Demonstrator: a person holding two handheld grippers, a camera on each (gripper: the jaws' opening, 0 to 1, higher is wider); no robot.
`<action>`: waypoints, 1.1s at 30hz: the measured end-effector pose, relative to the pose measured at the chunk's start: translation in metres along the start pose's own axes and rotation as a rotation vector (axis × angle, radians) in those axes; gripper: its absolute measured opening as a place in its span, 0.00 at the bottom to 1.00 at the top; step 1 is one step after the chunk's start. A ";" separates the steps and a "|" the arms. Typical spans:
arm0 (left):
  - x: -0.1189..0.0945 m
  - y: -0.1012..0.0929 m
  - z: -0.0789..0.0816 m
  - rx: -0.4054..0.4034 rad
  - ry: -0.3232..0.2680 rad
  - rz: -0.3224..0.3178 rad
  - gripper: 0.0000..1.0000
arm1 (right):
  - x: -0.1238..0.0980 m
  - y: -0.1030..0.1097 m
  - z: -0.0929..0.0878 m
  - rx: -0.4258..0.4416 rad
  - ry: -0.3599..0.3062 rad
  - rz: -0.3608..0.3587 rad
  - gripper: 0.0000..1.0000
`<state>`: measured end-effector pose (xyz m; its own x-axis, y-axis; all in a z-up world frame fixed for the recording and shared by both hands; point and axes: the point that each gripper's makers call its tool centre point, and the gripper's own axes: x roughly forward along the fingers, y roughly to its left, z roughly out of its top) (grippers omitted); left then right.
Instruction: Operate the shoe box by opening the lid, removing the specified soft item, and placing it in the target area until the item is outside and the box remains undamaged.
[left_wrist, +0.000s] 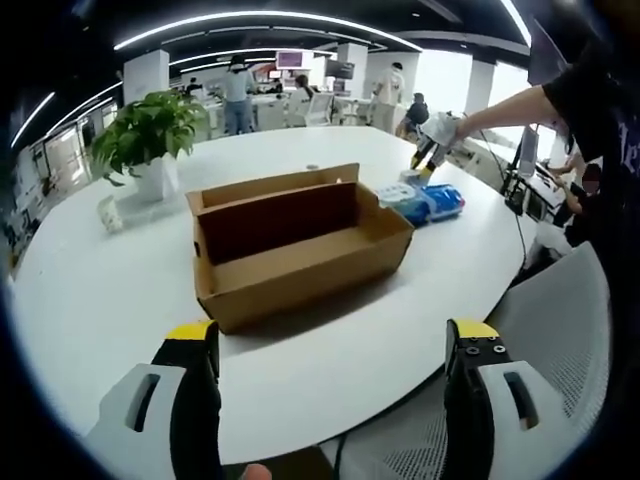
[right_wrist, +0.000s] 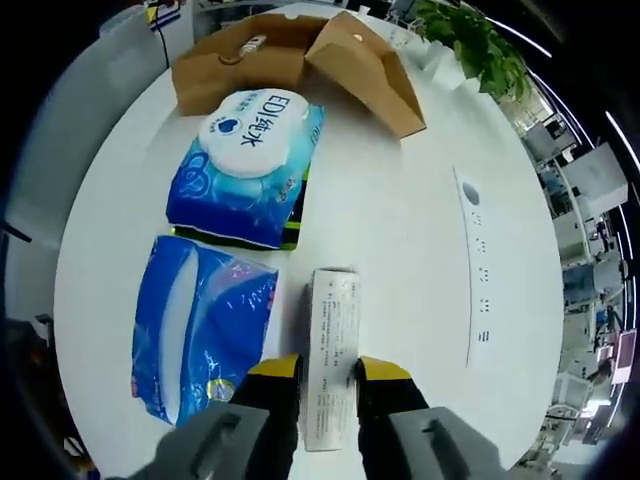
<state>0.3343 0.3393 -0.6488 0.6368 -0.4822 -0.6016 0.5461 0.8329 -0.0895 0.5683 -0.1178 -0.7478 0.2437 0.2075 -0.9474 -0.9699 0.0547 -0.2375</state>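
Right hand-held gripper (right_wrist: 328, 385) astride lengthwise carton (right_wrist: 332, 350).

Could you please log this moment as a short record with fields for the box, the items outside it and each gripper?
box: cardboard box, lid open, on white table
inside: nothing visible in the part seen
items out: wipes pack, blue soft pack, beside box
left gripper: open, short of box
right gripper: closed on small white carton lying on table
plant: behind box
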 end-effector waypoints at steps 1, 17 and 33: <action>0.000 0.000 0.000 0.001 -0.001 0.000 0.93 | 0.000 0.000 0.000 0.002 0.001 -0.002 0.20; 0.000 -0.001 0.003 0.008 -0.023 -0.008 0.93 | -0.023 -0.002 -0.005 0.157 -0.032 -0.089 0.38; 0.000 -0.005 0.007 0.029 -0.043 -0.029 0.94 | -0.049 0.015 -0.006 0.347 -0.120 -0.185 0.47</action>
<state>0.3353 0.3334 -0.6428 0.6430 -0.5180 -0.5642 0.5799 0.8104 -0.0833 0.5414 -0.1332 -0.7060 0.4321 0.2746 -0.8590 -0.8562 0.4240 -0.2951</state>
